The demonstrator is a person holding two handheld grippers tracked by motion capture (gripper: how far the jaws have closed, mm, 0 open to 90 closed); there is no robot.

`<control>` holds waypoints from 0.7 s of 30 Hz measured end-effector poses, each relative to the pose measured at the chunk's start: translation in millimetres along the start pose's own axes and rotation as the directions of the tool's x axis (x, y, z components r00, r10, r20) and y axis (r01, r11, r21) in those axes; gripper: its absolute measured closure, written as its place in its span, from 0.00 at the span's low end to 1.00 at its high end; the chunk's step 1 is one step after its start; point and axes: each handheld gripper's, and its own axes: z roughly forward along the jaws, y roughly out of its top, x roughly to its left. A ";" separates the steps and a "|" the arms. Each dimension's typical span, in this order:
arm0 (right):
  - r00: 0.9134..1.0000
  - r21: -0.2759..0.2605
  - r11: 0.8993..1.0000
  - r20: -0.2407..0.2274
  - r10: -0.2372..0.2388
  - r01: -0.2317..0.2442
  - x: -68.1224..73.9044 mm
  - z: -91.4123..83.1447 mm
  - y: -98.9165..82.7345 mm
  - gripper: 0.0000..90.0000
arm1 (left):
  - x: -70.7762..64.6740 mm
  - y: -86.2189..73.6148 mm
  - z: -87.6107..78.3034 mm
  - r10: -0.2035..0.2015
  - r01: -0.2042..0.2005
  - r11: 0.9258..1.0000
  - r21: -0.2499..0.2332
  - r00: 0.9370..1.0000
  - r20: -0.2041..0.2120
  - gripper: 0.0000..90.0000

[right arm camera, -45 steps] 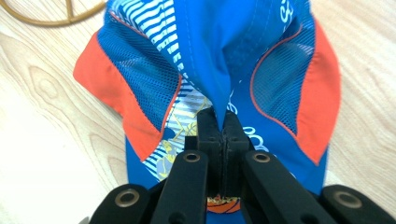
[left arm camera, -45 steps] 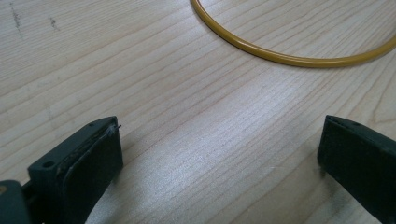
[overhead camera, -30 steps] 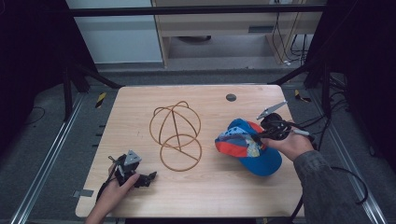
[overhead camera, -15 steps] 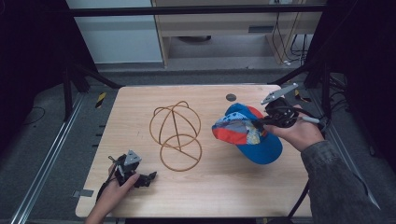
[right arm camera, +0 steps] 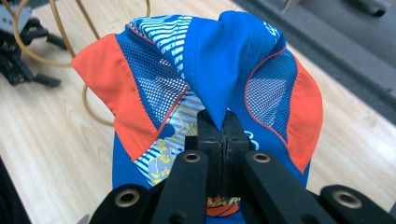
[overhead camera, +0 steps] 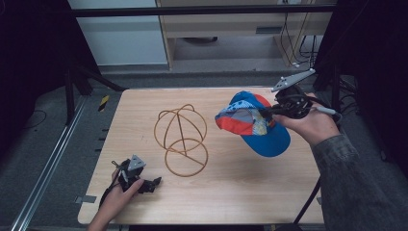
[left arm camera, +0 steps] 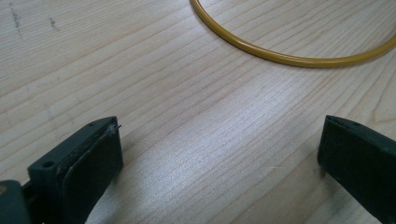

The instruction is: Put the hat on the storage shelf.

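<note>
A blue and orange cap (overhead camera: 252, 124) hangs in the air over the right part of the table, pinched at its crown by my right gripper (overhead camera: 269, 111). In the right gripper view the two jaws meet on a fold of the cap's (right arm camera: 219, 84) blue cloth, right gripper (right arm camera: 218, 123) shut. A yellow wire stand (overhead camera: 182, 139), a dome of hoops on a ring base, sits at the table's middle. My left gripper (overhead camera: 153, 184) rests at the front left corner, open; its view shows bare wood between the left gripper's (left arm camera: 219, 154) wide-set jaws and an arc of the wire ring (left arm camera: 285, 51) beyond.
The wooden table (overhead camera: 231, 192) ends close behind the left hand at the front edge. A grey floor and a metal rail (overhead camera: 48, 163) run along the left side. Shelving stands behind the table's far edge.
My right gripper has lifted the cap off the table and carried it up and slightly away from me. The left gripper has stayed put.
</note>
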 end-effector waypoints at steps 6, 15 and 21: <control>1.000 -0.061 0.998 0.011 -0.012 0.013 2.3 -9.0 14.9 1.00 | 0.1 0.1 -0.2 0.001 -0.001 1.000 0.003 1.000 0.000 0.00; 0.999 -0.123 0.992 0.032 -0.025 0.029 12.0 -12.4 36.0 1.00 | 0.1 0.1 -0.3 0.001 -0.001 1.000 0.004 1.000 0.000 0.00; 0.999 -0.153 0.987 0.026 -0.038 0.041 20.9 -10.1 47.5 1.00 | 0.1 0.1 -0.3 0.001 -0.001 1.000 0.004 1.000 0.000 0.00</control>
